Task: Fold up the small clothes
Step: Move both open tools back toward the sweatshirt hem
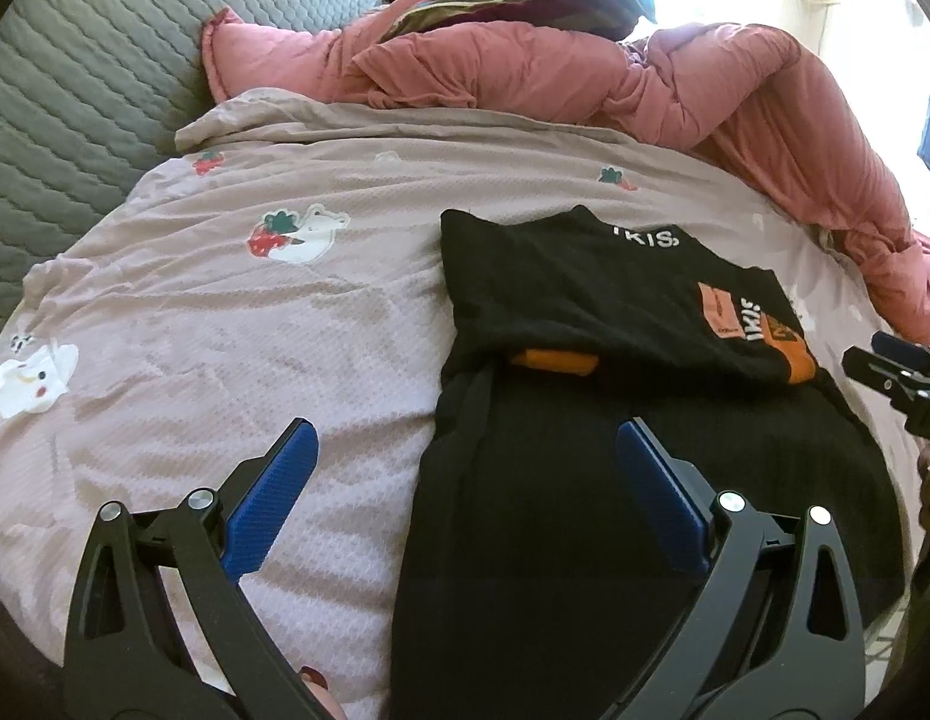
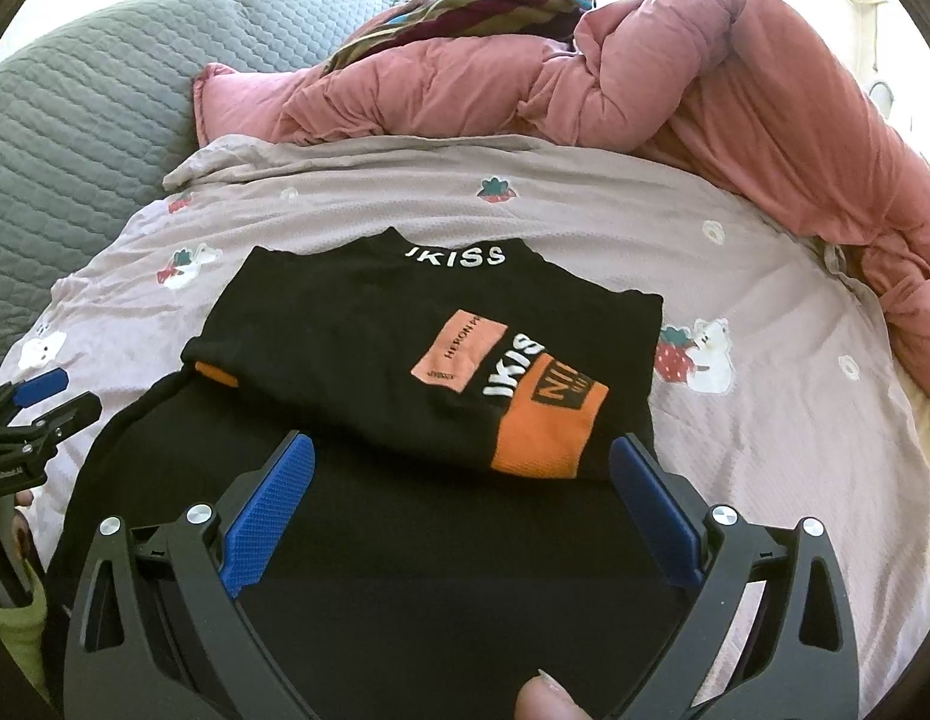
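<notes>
A black garment (image 1: 585, 480) with orange patches and white lettering lies on the bed, its upper part (image 2: 405, 348) folded down over the lower part (image 2: 435, 570). My left gripper (image 1: 465, 438) is open and empty, hovering over the garment's left edge. My right gripper (image 2: 462, 450) is open and empty above the garment's lower half, near the fold's edge. The right gripper shows at the right edge of the left wrist view (image 1: 897, 378). The left gripper shows at the left edge of the right wrist view (image 2: 39, 402).
The garment lies on a pale pink sheet (image 1: 225, 330) printed with strawberries and bears. A bunched pink duvet (image 2: 675, 78) lies along the back and right. A grey quilted cover (image 1: 75, 90) is at left. A striped cloth (image 2: 477, 6) lies behind the duvet.
</notes>
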